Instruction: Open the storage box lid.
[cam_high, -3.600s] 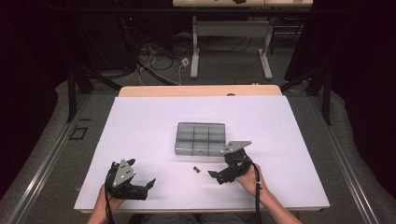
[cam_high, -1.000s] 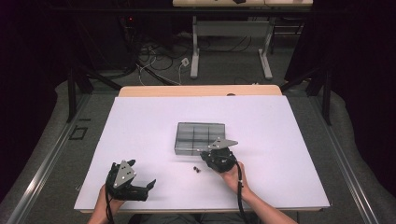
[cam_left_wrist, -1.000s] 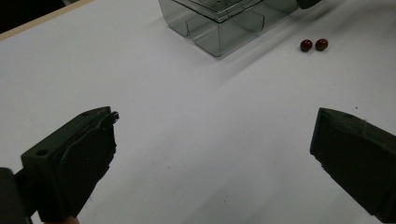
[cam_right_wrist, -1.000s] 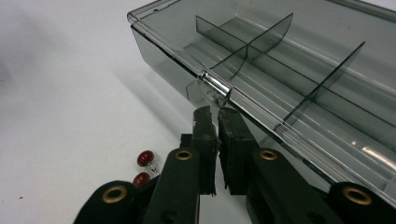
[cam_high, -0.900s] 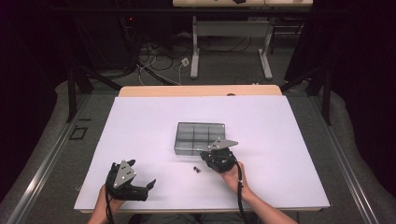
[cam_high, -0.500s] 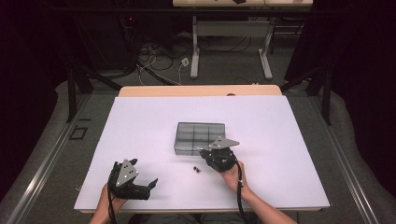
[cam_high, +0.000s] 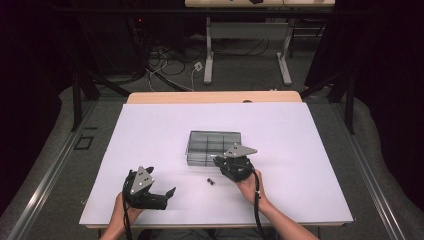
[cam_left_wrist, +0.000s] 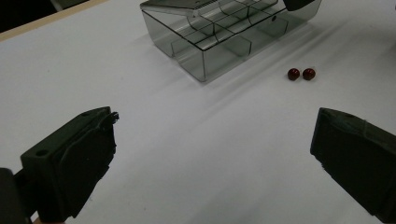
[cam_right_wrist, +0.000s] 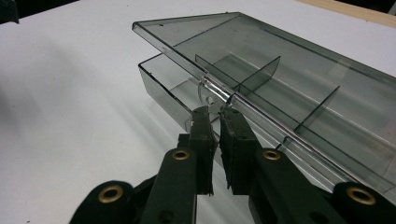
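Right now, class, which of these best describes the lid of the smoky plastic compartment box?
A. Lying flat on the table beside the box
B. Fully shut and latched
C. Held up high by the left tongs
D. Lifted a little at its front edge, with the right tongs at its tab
D: in the right gripper view the lid stands slightly above the box, with the right tongs nearly closed at its front tab.

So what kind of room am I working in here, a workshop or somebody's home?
Most likely a lab or recording workspace, not a home. The white table stands among dark curtains, loose cables run across the floor behind it, and the legs of another desk show beyond.
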